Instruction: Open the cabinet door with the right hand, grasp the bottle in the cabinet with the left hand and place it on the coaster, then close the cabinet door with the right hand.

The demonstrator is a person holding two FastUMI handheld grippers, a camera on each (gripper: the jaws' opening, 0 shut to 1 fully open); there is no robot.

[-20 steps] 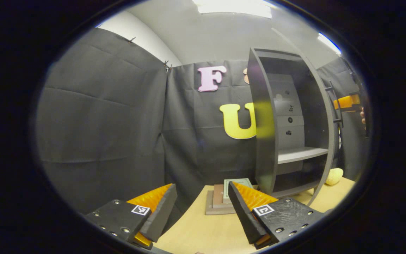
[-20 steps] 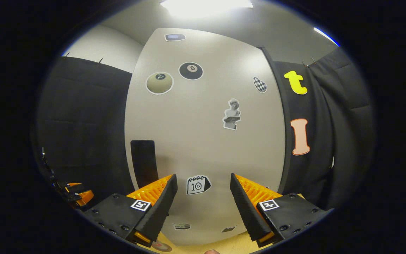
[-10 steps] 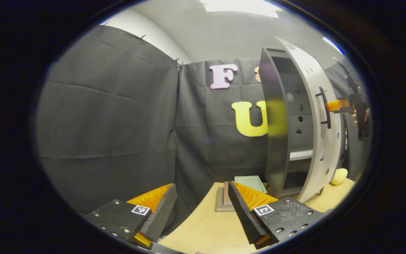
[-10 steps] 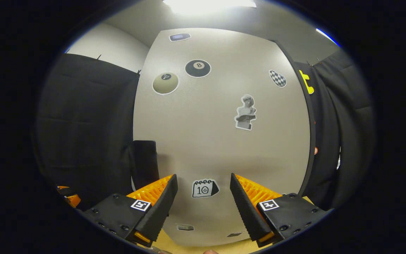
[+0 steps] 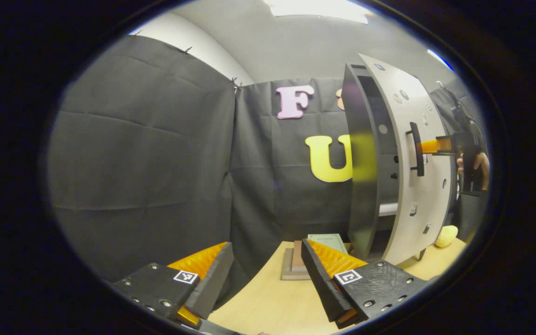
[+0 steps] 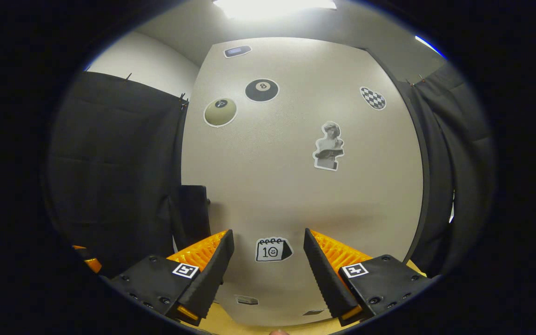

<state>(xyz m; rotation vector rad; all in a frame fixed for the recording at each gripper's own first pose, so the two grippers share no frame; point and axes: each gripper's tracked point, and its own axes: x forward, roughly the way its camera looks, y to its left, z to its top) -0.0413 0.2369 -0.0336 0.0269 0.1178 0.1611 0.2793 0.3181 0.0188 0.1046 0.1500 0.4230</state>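
A dark grey cabinet [image 5: 363,163] stands on the table at the right of the left gripper view. Its pale, sticker-covered door [image 5: 424,200] is swung almost shut, leaving a narrow gap where a shelf edge shows. My right gripper [image 5: 438,146], held by a hand [image 5: 479,163], is at the door's outer face just beside the black handle [image 5: 416,149]. In the right gripper view the door [image 6: 296,186] is very close, the handle [image 6: 189,214] stands left of the fingers, and the right gripper [image 6: 268,270] is open. My left gripper [image 5: 265,274] is open and holds nothing, low over the table's near edge.
The wooden table [image 5: 268,302] runs toward the cabinet. A stack of flat brown slabs with a green book [image 5: 324,242] lies left of the cabinet's foot. A yellow rounded object [image 5: 445,235] sits on the table beyond the door. Black cloth walls surround the booth.
The cabinet door has swung from wide open to nearly shut, with my right gripper following against its face. The left gripper has stayed open and shifted only slightly.
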